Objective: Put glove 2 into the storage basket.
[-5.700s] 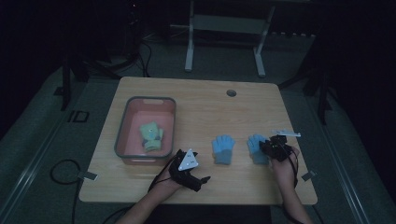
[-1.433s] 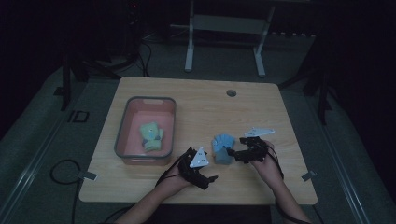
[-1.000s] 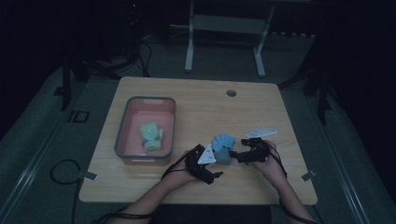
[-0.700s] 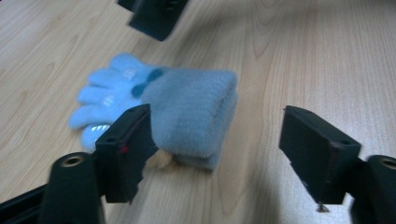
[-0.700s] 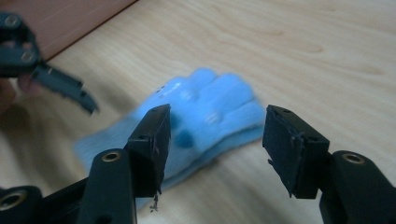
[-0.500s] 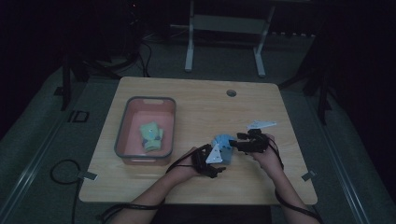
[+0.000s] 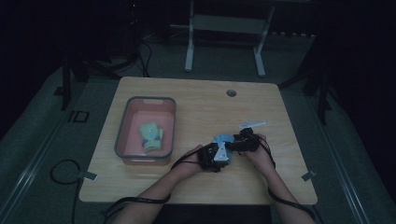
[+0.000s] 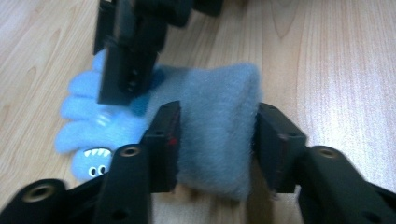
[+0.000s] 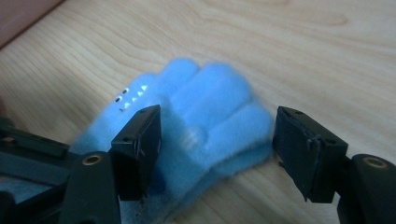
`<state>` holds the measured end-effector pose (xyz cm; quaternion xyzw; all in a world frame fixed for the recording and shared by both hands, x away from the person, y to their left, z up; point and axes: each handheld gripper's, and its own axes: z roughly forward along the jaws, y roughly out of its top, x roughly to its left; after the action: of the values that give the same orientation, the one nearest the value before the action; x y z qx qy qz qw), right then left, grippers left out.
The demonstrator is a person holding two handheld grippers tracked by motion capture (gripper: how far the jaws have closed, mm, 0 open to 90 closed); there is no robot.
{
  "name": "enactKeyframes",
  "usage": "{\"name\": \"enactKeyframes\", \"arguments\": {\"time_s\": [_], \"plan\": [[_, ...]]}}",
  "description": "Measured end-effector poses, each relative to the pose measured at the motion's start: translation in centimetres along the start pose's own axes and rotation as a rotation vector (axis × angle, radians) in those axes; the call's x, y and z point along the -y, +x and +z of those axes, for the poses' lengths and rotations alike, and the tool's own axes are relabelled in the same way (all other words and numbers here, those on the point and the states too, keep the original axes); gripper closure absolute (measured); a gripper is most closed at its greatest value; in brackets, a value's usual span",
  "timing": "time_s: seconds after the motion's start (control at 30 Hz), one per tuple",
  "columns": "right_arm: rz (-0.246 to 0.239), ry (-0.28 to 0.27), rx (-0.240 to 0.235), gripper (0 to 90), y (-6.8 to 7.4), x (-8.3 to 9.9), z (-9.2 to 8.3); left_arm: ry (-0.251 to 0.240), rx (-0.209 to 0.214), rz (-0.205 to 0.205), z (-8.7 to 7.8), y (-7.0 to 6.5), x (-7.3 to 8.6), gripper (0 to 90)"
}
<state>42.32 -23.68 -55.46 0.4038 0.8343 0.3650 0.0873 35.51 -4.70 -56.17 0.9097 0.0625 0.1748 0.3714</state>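
A pair of fuzzy blue gloves [image 7: 222,141] lies stacked on the wooden table [image 7: 196,107], right of centre. In the left gripper view their grey-blue cuff [image 8: 217,93] bulges between my left gripper's [image 8: 215,140] two pads, which press on both its sides. The glove fingers [image 8: 84,119] point away from it, one with a small monster face. My right gripper [image 9: 217,140] stands open astride the finger end of the top glove [image 9: 210,102], with a gap at its right pad. From above, the left gripper [image 7: 215,157] and the right gripper [image 7: 237,144] meet over the gloves.
A pink bin [image 7: 122,126] with a grey rim sits at the table's left and holds a pale green pair of gloves [image 7: 150,135]. There is a cable hole [image 7: 231,93] near the far edge. Chair and desk legs stand on the floor beyond.
The right gripper brought the second blue glove leftward onto the first. The left gripper moved right to the cuff end, and both grippers now meet at the stacked gloves.
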Motion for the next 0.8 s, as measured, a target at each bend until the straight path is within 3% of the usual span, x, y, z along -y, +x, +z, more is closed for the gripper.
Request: {"name": "enactKeyframes", "arguments": {"time_s": [0.2,0.3,0.33,0.43,0.67,0.8], "plan": [[-0.031,0.004,0.019,37.6,0.6,0.0,0.2,0.007,-0.007,0.002,0.0,0.1,-0.1,68.7],[-0.036,0.010,-0.001,47.2,0.9,-0.1,0.3,0.009,-0.005,-0.001,0.0,0.2,-0.1,71.6],[-0.038,0.014,-0.013,55.9,0.9,-0.2,0.3,0.010,-0.003,-0.003,-0.1,0.2,-0.2,72.3],[-0.022,0.039,-0.054,70.9,1.2,-0.4,0.4,0.016,0.004,-0.010,-0.1,0.3,-0.3,73.6],[-0.006,0.034,-0.065,76.6,1.4,-0.8,0.1,0.022,0.009,-0.027,-0.8,0.5,-0.5,75.4],[0.002,0.027,-0.085,76.9,1.7,-1.3,-0.3,0.035,0.003,-0.015,-1.7,0.6,-1.0,75.6]]}}
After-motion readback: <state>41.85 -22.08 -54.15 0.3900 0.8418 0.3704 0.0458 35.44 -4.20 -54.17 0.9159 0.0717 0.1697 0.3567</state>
